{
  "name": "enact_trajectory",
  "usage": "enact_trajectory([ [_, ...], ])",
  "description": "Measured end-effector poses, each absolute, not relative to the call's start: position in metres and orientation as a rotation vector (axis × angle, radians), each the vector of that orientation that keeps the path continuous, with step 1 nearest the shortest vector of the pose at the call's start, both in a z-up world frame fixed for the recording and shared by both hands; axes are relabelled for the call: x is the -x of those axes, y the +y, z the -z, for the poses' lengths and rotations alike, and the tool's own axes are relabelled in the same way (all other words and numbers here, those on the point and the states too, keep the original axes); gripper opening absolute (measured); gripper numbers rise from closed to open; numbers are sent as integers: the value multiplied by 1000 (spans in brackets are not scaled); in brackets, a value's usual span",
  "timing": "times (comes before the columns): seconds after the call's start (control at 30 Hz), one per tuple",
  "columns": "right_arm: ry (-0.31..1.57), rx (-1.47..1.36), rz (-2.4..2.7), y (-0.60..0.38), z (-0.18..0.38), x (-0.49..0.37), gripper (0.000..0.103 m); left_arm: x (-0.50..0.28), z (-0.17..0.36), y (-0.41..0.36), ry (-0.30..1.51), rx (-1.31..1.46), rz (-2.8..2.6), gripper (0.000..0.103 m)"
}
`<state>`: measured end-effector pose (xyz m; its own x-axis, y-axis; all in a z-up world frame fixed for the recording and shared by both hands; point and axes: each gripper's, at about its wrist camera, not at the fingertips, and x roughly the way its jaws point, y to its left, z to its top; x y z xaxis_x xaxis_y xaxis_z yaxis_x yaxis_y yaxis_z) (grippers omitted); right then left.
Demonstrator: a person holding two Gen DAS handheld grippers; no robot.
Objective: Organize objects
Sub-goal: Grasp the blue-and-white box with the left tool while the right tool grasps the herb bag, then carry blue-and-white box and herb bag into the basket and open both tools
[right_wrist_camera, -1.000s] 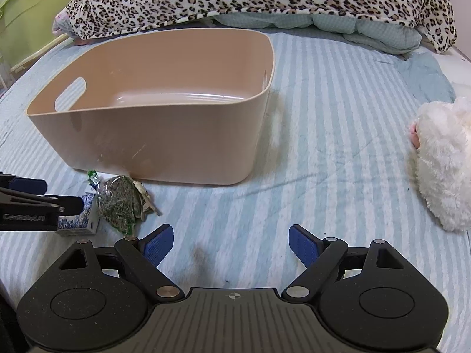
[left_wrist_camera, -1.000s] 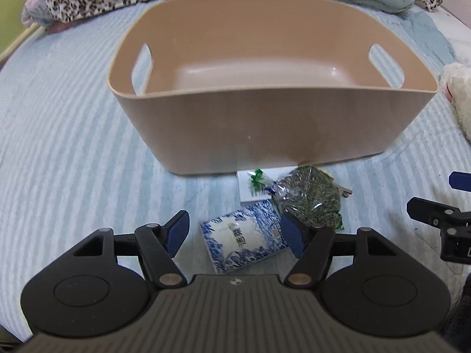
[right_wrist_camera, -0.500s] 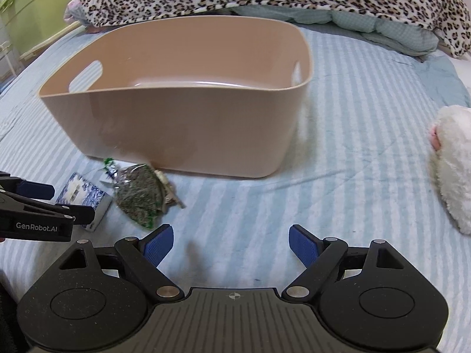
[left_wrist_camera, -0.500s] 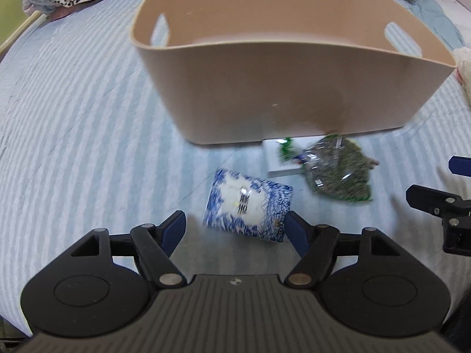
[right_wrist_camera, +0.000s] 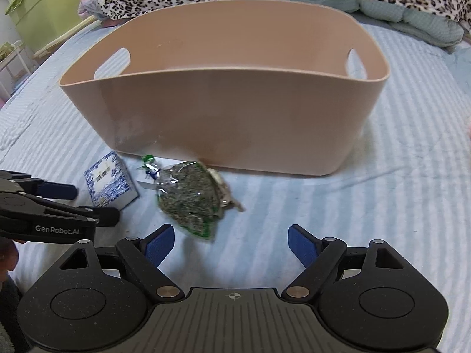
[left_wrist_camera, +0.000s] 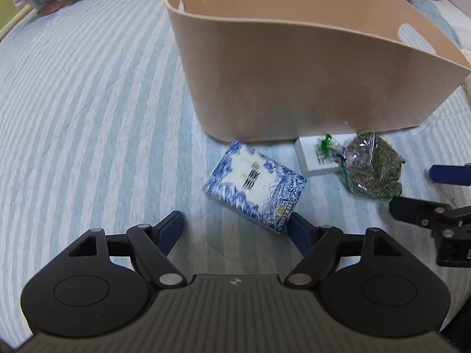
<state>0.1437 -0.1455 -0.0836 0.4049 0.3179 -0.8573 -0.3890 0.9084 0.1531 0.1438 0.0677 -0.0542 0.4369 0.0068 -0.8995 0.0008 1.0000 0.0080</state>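
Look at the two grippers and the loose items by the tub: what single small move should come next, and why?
Probably ease the left gripper forward and down around the blue-and-white box. Its jaws stand open and empty, the box lies flat on the striped bedspread just ahead of them, and nothing can be seen inside the beige tub. The right gripper is also open, nearer the herb bag.

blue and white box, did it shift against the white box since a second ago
Cannot tell for sure: the camera moved, but the blue and white box looks further from the white box, now clear of the herb bag.
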Motion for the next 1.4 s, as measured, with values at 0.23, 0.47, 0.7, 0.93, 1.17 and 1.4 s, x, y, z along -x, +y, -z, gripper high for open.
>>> enact_trajectory([
  [0.23,1090,37,-450,-135,88,-150,81,-151,58,73,1044,-48,77,79],
  [0.47,1088,26,-440,-127,89,-151,61,-159,55,81,1026,20,81,67],
  [0.7,1066,23,-445,-132,87,-143,18,-152,49,82,1047,43,87,65],
  [0.93,1041,34,-460,-140,85,-134,12,-133,50,77,1049,46,94,65],
  [1.17,957,114,-491,-147,69,-116,8,-118,42,86,1039,77,72,65],
  [1.4,902,135,-498,-152,54,-111,7,-114,36,79,1015,83,70,65],
])
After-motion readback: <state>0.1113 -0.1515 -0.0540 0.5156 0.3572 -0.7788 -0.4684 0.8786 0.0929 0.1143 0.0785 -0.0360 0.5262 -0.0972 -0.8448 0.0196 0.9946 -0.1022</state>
